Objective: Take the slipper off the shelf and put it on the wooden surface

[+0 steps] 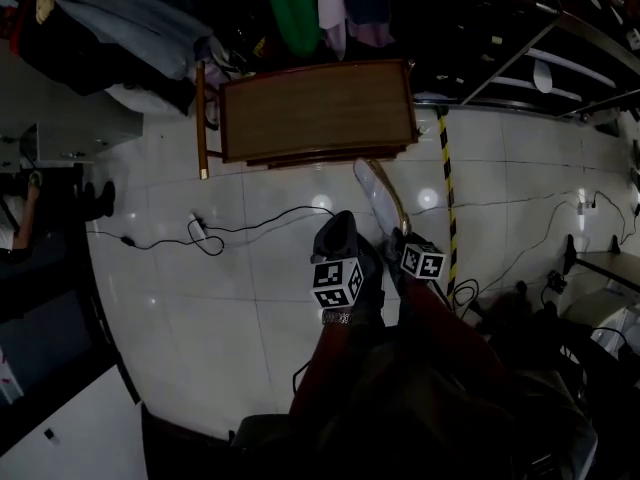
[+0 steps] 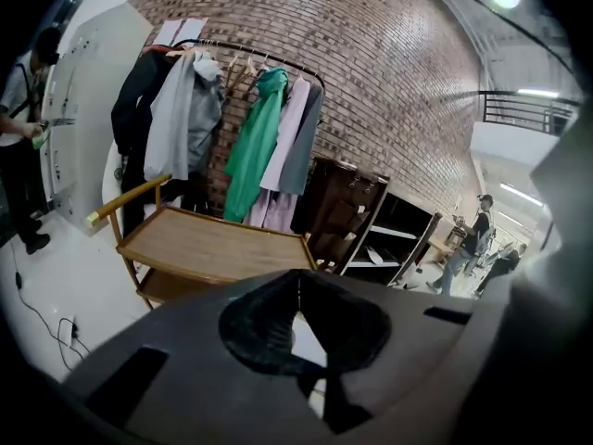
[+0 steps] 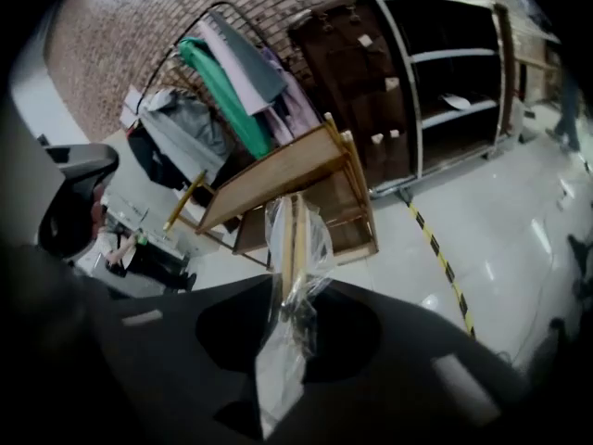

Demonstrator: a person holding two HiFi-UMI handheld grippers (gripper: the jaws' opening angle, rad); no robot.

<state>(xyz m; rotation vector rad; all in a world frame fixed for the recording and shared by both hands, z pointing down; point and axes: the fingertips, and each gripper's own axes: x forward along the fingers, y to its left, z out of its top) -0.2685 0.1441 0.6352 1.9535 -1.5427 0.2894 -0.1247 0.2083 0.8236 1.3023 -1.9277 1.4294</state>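
A slipper wrapped in clear plastic [image 3: 295, 239] sticks out of my right gripper [image 3: 295, 309], whose jaws are shut on it. In the head view the wrapped slipper [image 1: 383, 196] points from the right gripper [image 1: 398, 236] toward the wooden cart top [image 1: 318, 108], above the white floor and short of the cart. My left gripper [image 1: 338, 226] hangs just left of it. Its jaws [image 2: 298, 290] meet at the tips with nothing between them. The cart top [image 2: 213, 246] is bare. The dark shelf unit [image 3: 445, 82] stands to the cart's right, with a pale object [image 3: 456, 101] on one board.
A rack of hanging clothes [image 2: 259, 128] stands behind the cart against a brick wall. A black cable with a plug [image 1: 230, 230] lies on the tiles at left. Yellow-black tape [image 1: 446, 198] runs along the floor at right. A person [image 1: 15, 218] stands at far left.
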